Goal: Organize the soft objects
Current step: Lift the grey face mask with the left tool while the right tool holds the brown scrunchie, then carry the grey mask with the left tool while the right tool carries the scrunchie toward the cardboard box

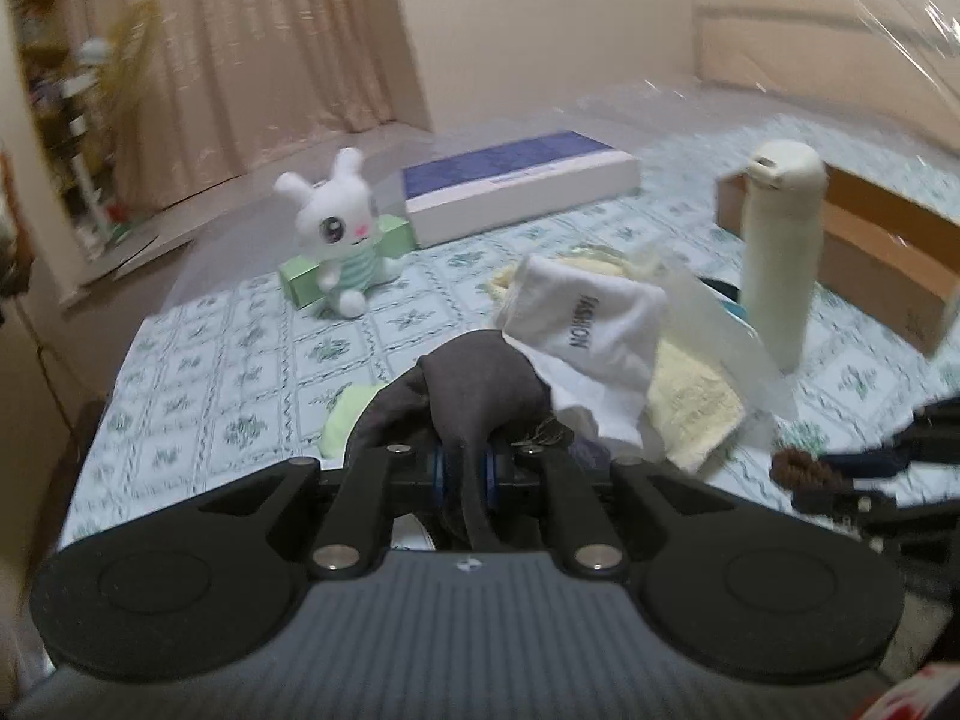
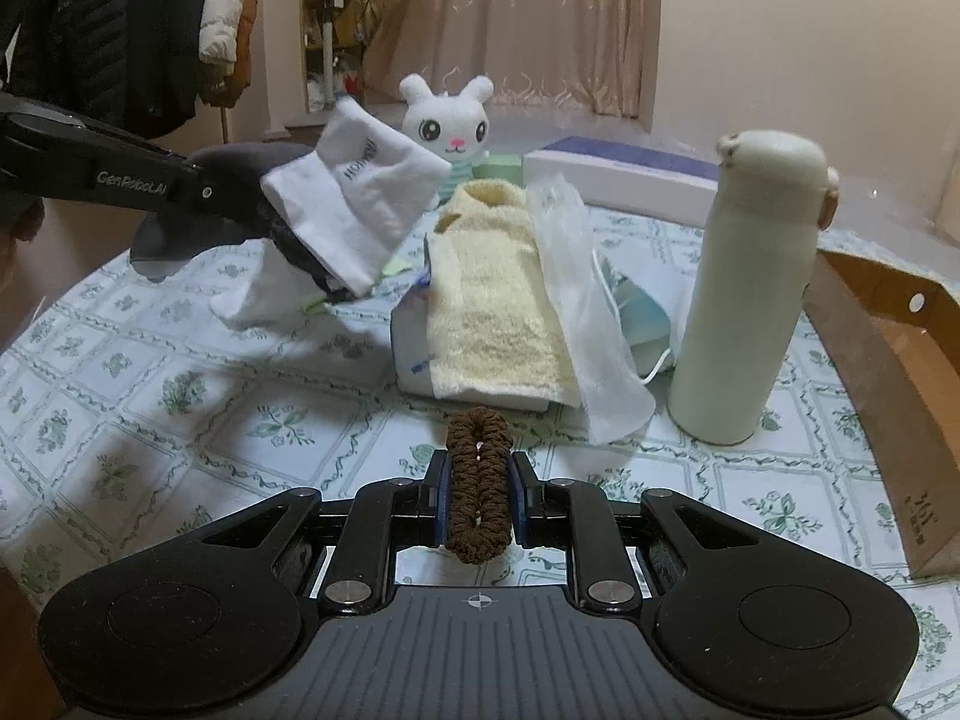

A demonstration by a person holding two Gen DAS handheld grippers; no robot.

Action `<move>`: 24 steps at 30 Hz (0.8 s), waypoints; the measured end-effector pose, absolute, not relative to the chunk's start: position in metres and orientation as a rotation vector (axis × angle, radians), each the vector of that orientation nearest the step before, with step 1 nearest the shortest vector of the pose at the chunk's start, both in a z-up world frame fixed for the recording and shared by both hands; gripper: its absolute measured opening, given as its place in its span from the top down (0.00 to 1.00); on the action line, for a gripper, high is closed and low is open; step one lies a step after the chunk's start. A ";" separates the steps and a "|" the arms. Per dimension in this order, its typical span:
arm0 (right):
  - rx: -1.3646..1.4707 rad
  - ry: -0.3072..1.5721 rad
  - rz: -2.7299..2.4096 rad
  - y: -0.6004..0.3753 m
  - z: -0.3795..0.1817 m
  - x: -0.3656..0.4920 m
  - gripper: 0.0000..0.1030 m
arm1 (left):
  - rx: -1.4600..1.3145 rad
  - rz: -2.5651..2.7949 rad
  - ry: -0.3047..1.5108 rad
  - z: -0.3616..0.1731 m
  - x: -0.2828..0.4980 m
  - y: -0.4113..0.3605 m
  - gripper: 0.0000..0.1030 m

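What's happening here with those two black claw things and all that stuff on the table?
A person is tidying soft things using two hand-held tools. The left gripper is clamped on a dark grey cloth, lifting it with white socks bundled along. The right gripper is pinching a brown hair scrunchie just above the floral tablecloth. A yellow towel, plush bunny and cream bottle sit on the table.

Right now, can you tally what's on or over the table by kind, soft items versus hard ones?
Soft, held: 3 - dark gray cloth, white sock, brown scrunchie
Soft, on table: 3 - bunny plush, yellow towel, face mask
Hard: 4 - cream bottle, blue-topped box, green box, cardboard box
Total: 10
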State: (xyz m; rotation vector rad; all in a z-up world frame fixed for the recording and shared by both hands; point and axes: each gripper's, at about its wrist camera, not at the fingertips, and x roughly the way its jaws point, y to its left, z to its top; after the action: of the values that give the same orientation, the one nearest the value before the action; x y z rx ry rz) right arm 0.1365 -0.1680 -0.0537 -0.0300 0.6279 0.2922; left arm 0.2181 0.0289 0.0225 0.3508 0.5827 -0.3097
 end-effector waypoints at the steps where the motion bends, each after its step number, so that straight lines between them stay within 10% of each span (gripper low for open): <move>1: -0.027 0.624 0.291 -0.169 -0.052 0.135 0.81 | 0.370 -0.330 0.600 0.024 0.218 0.029 0.90; 24: 0.025 0.529 0.457 -0.150 -0.010 0.111 0.81 | 0.683 -0.440 0.753 0.070 0.202 0.043 0.91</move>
State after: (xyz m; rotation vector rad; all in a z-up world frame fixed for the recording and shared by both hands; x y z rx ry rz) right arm 0.1111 -0.1503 -0.0098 0.0252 0.5292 0.4575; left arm 0.2023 0.0428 0.0700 0.6833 0.7533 -0.4398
